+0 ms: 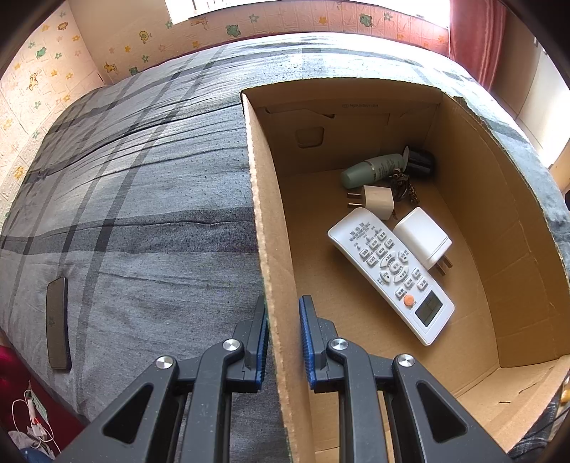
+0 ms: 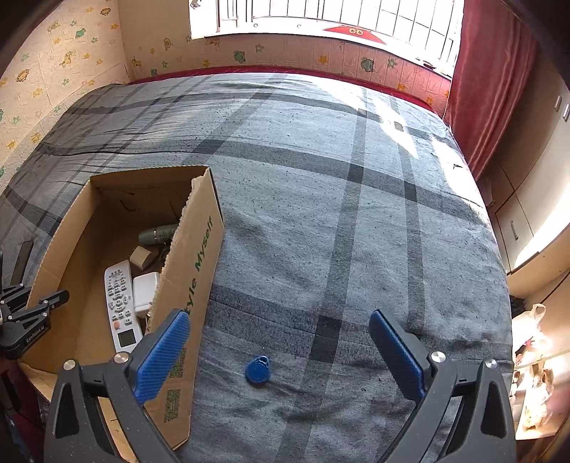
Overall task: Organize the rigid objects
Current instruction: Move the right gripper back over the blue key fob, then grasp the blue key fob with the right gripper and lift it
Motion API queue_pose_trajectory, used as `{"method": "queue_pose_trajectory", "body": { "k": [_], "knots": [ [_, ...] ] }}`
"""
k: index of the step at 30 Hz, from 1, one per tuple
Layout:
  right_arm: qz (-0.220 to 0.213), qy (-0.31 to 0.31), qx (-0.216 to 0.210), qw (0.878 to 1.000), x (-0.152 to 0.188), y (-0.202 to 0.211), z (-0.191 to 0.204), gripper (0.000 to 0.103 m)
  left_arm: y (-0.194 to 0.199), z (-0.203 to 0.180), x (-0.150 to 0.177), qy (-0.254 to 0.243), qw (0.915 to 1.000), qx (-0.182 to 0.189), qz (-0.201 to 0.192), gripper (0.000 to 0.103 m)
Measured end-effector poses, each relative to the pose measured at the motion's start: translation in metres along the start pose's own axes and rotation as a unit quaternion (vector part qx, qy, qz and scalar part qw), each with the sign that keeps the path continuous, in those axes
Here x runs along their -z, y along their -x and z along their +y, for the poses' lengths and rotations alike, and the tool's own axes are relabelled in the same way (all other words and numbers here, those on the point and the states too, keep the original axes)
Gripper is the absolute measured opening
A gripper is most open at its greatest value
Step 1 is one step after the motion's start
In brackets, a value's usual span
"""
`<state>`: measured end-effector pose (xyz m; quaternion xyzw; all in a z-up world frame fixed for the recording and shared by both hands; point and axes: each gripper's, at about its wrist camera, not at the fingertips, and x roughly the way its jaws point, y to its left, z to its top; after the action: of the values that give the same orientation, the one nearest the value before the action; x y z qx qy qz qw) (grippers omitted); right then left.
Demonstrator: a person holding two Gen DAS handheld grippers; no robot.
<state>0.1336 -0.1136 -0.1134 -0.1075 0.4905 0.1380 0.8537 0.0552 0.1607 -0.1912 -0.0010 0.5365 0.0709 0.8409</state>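
Left claw pinches box wall — bedspread open.

You face a bed under a grey plaid blanket. At twelve o'clock a barred window pours sun onto it. Cartoon-animal wallpaper runs from nine to twelve; a red curtain hangs at two, pale cabinets at three.

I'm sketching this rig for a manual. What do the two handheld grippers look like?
Both are matte black plastic with triangular cut-outs in the linkage arms and round silver pivot bolts. Each finger of the left gripper and the right gripper carries a blue ribbed pad. In the right wrist view, the left one's body shows small white lettering. No cables or sleeves show.
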Motion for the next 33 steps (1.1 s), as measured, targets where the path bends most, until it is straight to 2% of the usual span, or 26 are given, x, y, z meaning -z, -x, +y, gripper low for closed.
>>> {"method": "queue_pose_trajectory", "body": {
  "k": [10,22,33],
  "knots": [
    [0.003,-0.014,-0.008,1.000,0.045,-0.030,-0.019,0.103,0.000,0.001,0.001,0.002,1.0000,0.001,-0.001,0.019],
    [0.009,-0.022,-0.005,1.000,0.081,-0.059,-0.012,0.103,0.000,-0.002,0.001,-0.002,1.0000,-0.006,-0.001,0.019],
    [0.018,-0.007,-0.012,1.000,0.085,-0.071,-0.007,0.103,0.000,-0.003,0.000,-0.004,1.0000,-0.007,0.001,0.019]
  ]
}}
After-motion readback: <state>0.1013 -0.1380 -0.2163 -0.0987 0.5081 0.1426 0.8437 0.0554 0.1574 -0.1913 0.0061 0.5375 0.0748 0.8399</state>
